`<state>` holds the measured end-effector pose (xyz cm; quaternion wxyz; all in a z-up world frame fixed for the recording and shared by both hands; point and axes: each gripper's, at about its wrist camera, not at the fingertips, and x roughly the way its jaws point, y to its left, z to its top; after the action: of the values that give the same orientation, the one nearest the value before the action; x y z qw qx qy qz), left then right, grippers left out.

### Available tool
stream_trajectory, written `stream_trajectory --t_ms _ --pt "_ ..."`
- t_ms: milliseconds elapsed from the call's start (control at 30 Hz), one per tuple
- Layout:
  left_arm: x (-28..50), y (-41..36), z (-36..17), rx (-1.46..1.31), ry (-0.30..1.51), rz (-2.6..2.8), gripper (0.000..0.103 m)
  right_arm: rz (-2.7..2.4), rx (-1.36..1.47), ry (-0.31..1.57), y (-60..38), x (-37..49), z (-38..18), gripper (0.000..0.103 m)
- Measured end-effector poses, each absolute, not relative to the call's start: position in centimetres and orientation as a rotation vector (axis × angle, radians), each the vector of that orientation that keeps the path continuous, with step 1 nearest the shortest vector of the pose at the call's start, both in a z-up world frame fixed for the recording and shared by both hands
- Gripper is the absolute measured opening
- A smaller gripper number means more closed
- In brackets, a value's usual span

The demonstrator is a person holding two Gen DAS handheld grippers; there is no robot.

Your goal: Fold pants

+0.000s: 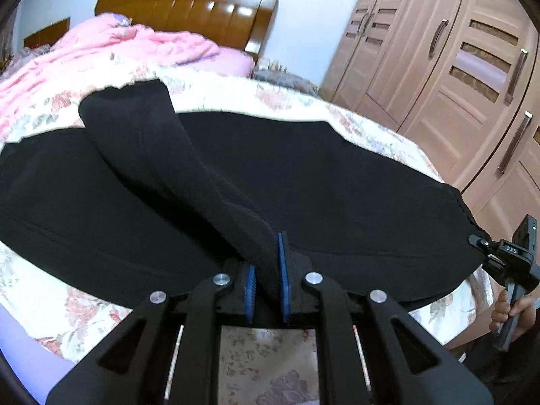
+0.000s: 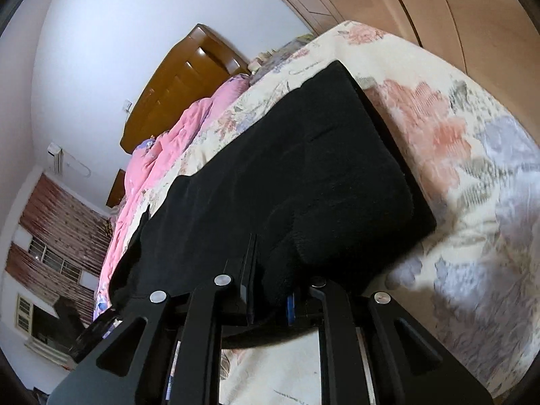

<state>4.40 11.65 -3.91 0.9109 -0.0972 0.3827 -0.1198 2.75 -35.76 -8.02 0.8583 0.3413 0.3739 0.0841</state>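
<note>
Left wrist view puts our left gripper (image 1: 266, 280) low over the flowered bedspread (image 1: 354, 114), its blue-padded jaws drawn narrow and pinching a ridge of the black knit pants (image 1: 337, 185). That ridge runs from the jaws up and away to the left, toward the pink crumpled quilt (image 1: 135, 50) and the brown wooden headboard (image 1: 189, 6). The rest of the dark cloth lies flat on the bed, spread wide to both sides of the gripper, so its long axis runs across our view, not along it.

At the far right edge of the same view we see the other gripper, carried by a hand (image 1: 509, 314), sitting at the end of the cloth. From its own camera, our right gripper (image 2: 273, 300) is likewise nearly closed, with black fabric gathered between the jaws; ahead of it the pants stretch as a broad dark band toward the headboard, with a squared, doubled-looking end at the far right on the bedspread.

We judge the coming move turns on this: both grippers hold the near edge, well apart along the long axis, with the body of the pants lying ahead of them. Carrying that edge forward over the flat cloth looks like the next fold, and neither hand seems nearer than the other.
</note>
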Motion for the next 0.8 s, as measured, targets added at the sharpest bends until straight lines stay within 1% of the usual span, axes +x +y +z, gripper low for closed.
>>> stream_trajectory --t_ms 67,100,167,267,467,567,600,633,667,700,733,767,800 --pt "4.5 11.5 -4.8 -0.180 0.818 -0.233 0.012 0.170 0.729 0.820 -35.9 3.1 -9.4 0.013" --pt "4.9 11.6 -6.0 -0.186 0.848 -0.229 0.012 0.177 0.758 0.824 -36.1 3.1 -10.4 0.011" --pt "5.4 11.6 -7.6 -0.191 0.880 -0.228 0.012 0.194 0.831 0.798 -36.8 2.7 -11.2 0.009" --pt "5.0 11.0 -7.1 -0.120 0.845 -0.228 0.012 0.177 0.791 0.806 -36.5 2.7 -10.3 0.009" --pt "5.0 11.4 -7.5 -0.137 0.854 -0.233 0.014 0.162 0.776 0.808 -36.2 2.6 -10.1 0.010" --pt "5.1 11.1 -7.6 -0.109 0.852 -0.224 0.018 0.147 0.739 0.814 -35.8 2.7 -9.9 0.010" --pt "5.1 11.0 -7.6 -0.103 0.853 -0.217 0.023 0.143 0.731 0.815 -35.8 2.6 -9.9 0.010" --pt "5.1 10.9 -7.5 -0.078 0.851 -0.188 0.040 0.142 0.726 0.818 -35.9 2.6 -9.9 0.014" --pt "5.0 10.9 -7.3 -0.064 0.846 -0.175 0.066 0.143 0.719 0.826 -35.7 2.6 -9.7 0.022" --pt "4.9 11.0 -7.0 -0.052 0.836 -0.167 0.074 0.150 0.713 0.839 -35.6 2.5 -9.5 0.028" --pt "4.7 11.1 -6.7 -0.045 0.822 -0.162 0.078 0.158 0.703 0.854 -35.5 2.2 -9.0 0.050" --pt "4.4 11.3 -6.1 -0.024 0.805 -0.152 0.079 0.148 0.669 0.874 -35.3 1.5 -8.2 0.076" --pt "4.1 11.4 -5.7 -0.002 0.792 -0.137 0.080 0.120 0.627 0.877 -35.2 0.7 -7.4 0.085"
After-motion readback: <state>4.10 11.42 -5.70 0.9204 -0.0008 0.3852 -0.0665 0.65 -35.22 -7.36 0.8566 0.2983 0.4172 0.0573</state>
